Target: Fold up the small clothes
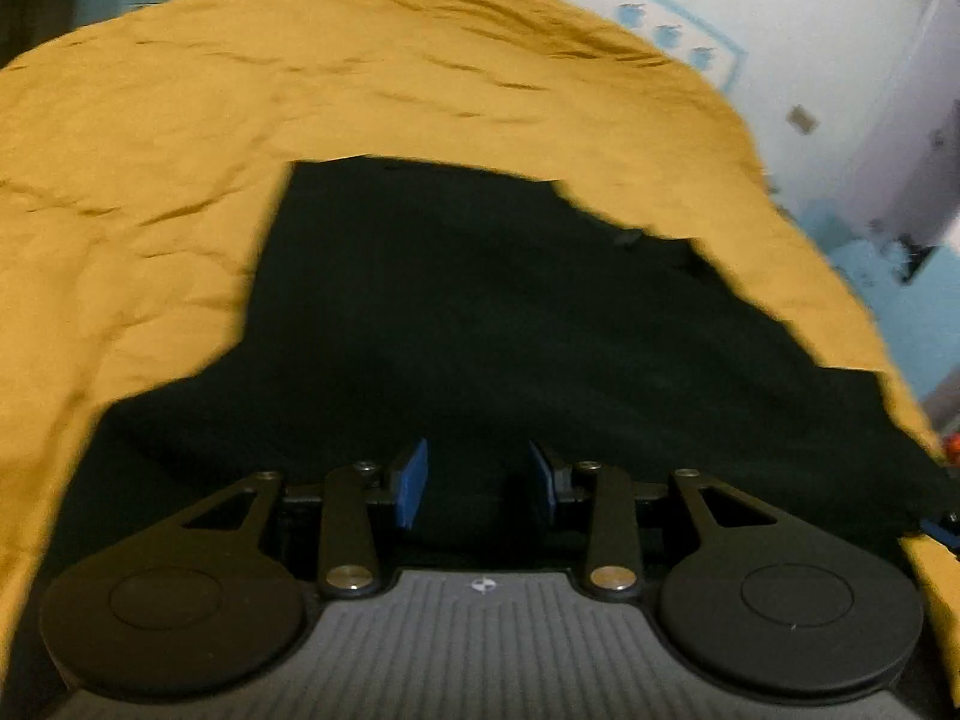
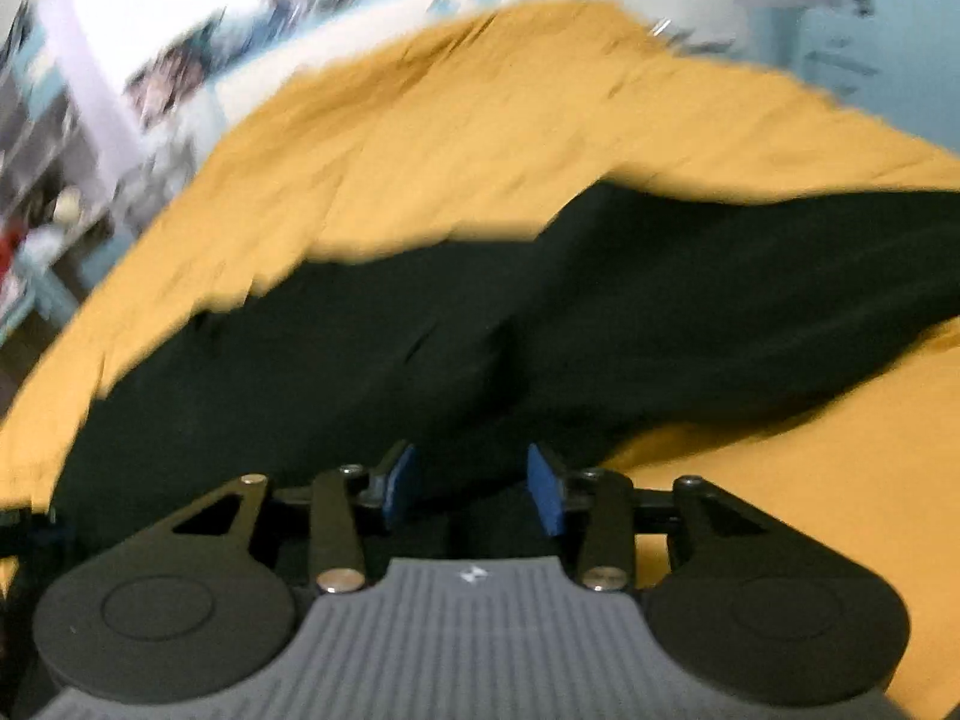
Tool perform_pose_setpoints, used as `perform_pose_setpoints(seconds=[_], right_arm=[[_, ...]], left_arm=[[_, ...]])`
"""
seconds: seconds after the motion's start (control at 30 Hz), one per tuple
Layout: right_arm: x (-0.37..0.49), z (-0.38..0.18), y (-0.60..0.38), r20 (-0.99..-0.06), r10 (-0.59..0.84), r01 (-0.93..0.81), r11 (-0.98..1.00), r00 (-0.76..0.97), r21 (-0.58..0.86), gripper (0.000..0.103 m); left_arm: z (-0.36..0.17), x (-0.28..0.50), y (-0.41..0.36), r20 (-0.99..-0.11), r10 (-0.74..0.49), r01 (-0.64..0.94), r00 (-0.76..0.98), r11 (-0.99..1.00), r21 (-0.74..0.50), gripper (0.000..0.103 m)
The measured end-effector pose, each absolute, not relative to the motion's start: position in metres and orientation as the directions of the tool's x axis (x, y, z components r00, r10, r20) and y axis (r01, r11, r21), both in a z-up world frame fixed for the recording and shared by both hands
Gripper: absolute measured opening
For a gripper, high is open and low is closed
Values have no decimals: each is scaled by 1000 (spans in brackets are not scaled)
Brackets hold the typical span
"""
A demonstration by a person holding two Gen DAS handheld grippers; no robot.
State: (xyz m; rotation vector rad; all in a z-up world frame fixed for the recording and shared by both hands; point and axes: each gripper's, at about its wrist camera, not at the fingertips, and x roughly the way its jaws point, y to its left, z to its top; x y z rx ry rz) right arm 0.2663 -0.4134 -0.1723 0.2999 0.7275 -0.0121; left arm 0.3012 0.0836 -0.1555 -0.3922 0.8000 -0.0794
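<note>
A black garment (image 1: 480, 312) lies spread on a mustard-yellow cloth (image 1: 180, 120). My left gripper (image 1: 478, 480) sits low at the garment's near edge, its blue pads (image 1: 413, 480) apart with black fabric between them. In the right wrist view the same black garment (image 2: 540, 312) stretches across the yellow cloth (image 2: 480, 150). My right gripper (image 2: 474, 486) is at its near edge, blue pads (image 2: 545, 495) apart with a fold of black fabric between them. This view is blurred.
The yellow cloth covers the whole surface and drops off at its far edges. Beyond it are white and light-blue walls (image 1: 840, 60), a white door, and shelves with clutter (image 2: 42, 210) at the left of the right wrist view.
</note>
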Motion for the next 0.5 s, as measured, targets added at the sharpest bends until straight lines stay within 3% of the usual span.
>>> perform_pose_setpoints(seconds=[0.03, 0.13, 0.3, 0.5], right_arm=[[257, -160, -438, -627, 38, 169, 949, 778, 267, 51], [242, -140, -516, -573, -145, 372, 878, 806, 301, 57], [227, -137, -650, -570, -392, 681, 547, 722, 487, 57], [245, -169, -719, -630, -403, 747, 311, 663, 587, 57]], left_arm=[[-149, 300, 73, -670, -234, -55, 705, 923, -380, 41], [-133, 297, 35, -619, -331, 58, 712, 907, -417, 46], [-130, 303, -35, -584, -464, 209, 666, 868, -451, 50], [-147, 323, -82, -601, -508, 268, 617, 854, -446, 50]])
